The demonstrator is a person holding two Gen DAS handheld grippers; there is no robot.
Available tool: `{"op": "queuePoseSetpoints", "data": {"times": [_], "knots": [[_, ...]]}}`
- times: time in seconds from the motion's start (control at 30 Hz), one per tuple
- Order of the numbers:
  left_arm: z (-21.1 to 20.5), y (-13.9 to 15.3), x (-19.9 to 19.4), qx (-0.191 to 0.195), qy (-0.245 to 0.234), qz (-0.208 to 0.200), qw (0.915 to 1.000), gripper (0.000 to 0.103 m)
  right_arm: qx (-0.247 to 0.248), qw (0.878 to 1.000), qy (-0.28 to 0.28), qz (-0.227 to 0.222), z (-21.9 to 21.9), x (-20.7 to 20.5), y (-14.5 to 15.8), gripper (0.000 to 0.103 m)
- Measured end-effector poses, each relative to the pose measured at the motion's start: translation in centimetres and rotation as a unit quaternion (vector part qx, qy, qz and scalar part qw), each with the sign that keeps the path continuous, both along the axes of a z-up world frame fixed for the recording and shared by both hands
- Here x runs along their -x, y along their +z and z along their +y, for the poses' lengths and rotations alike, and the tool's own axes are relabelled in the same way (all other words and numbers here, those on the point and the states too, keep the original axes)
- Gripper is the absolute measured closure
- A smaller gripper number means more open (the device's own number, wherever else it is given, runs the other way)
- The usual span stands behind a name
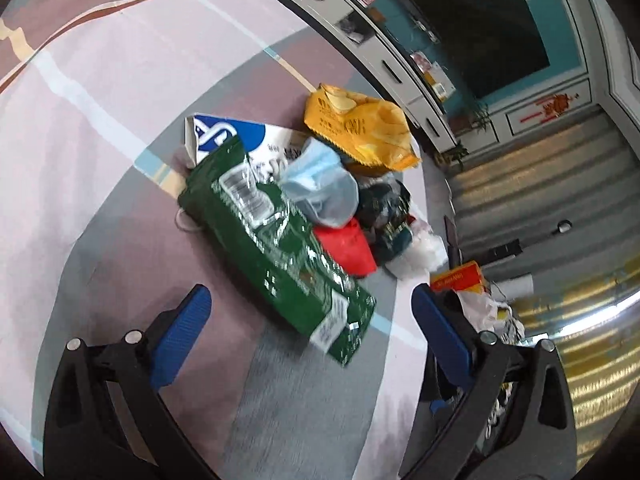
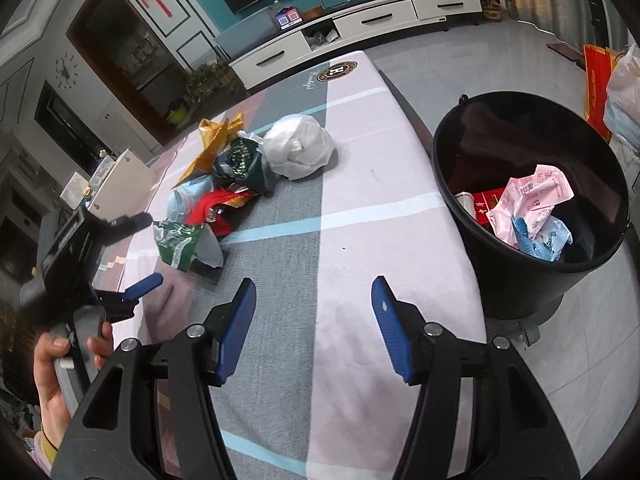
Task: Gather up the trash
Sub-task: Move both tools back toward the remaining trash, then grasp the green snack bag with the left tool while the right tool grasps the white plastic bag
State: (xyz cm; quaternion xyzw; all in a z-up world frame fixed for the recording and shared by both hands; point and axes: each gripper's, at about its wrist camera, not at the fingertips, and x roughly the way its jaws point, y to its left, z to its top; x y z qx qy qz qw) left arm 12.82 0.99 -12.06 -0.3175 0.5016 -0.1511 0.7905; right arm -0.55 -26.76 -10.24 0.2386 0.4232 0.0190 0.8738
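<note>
Left claw (image 1: 310,304): we hold it with the pads apart and nothing between them, hovering just short of the near end of the green wrapper (image 1: 276,244).
Right claw (image 2: 314,312): also spread wide and carrying nothing, over a bare stretch of the desk (image 2: 360,208), with the black bin (image 2: 520,280) off to its right beside the desk edge.
Trash pile: the green wrapper lies flat and long; a blue face mask (image 1: 320,188) rests on its far half, a red packet (image 1: 348,248) touches its side, a yellow bag (image 1: 356,128) and a white-and-blue carton (image 1: 224,136) sit behind.
White bag (image 2: 300,152): crumpled, at the far side of the pile nearest the bin.
Bin contents: a pink wrapper (image 2: 532,200) and what looks like a red box; the rest is too dark to tell.
Step in hand: we judge it to be the left claw taking the green wrapper.
How to do it well: we lower one pad to the cloth beside the wrapper's near end, pinch across its narrow width, and lift slowly so the mask slides off rather than scattering.
Risk: the film is slick and may slip from a shallow pinch.
</note>
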Motion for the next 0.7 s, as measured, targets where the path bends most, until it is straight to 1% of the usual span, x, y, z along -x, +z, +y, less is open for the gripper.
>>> {"op": "queuePoseSetpoints", "data": {"times": [0.07, 0.1, 0.13, 0.17, 0.2, 0.23, 0.3, 0.37, 0.4, 0.53, 0.63, 0.7], "knots": [[-0.5, -0.3, -0.5, -0.007, 0.009, 0.0, 0.9999, 0.007, -0.004, 1.0, -0.004, 0.002, -0.5, -0.1, -0.3, 0.044], [-0.6, -0.5, -0.7, -0.01, 0.011, 0.001, 0.9999, 0.016, -0.005, 1.0, -0.006, 0.003, -0.7, -0.1, -0.4, 0.044], [-0.8, -0.7, -0.9, -0.013, 0.014, 0.003, 0.9998, 0.023, -0.007, 1.0, -0.008, 0.004, -1.0, -0.2, -0.6, 0.044], [-0.8, -0.9, -1.1, -0.016, 0.016, 0.006, 0.9997, 0.033, -0.008, 1.0, -0.009, 0.004, -1.0, -0.2, -0.7, 0.044], [-0.7, -1.2, -1.3, -0.015, 0.018, 0.008, 0.9997, 0.04, -0.009, 1.0, -0.01, 0.005, -1.2, -0.2, -0.7, 0.044], [-0.7, -1.4, -1.4, -0.013, 0.019, 0.011, 0.9997, 0.045, -0.009, 1.0, -0.011, 0.006, -1.3, -0.3, -0.9, 0.044], [-0.8, -1.9, -1.6, -0.003, 0.015, 0.014, 0.9998, 0.064, -0.011, 1.0, -0.011, 0.007, -1.3, -0.3, -1.0, 0.044], [-0.6, -2.1, -1.5, 0.003, 0.013, 0.014, 0.9998, 0.07, -0.01, 1.0, -0.011, 0.008, -1.3, -0.3, -1.1, 0.044], [-0.5, -2.0, -1.4, 0.01, 0.011, 0.01, 0.9998, 0.077, -0.009, 1.0, -0.011, 0.008, -1.2, -0.3, -1.1, 0.044], [0.5, -1.4, -0.5, 0.008, -0.001, -0.006, 0.9999, 0.079, -0.005, 1.0, -0.007, 0.006, -0.8, -0.3, -0.8, 0.044], [1.5, -0.2, 0.8, -0.027, -0.016, -0.027, 0.9992, 0.08, -0.002, 1.0, -0.005, 0.005, -0.5, -0.5, -0.7, 0.044], [2.1, 1.2, 2.0, -0.069, -0.026, -0.058, 0.9956, 0.08, 0.0, 1.0, -0.003, 0.006, -0.3, -0.7, -0.7, 0.044]]}}
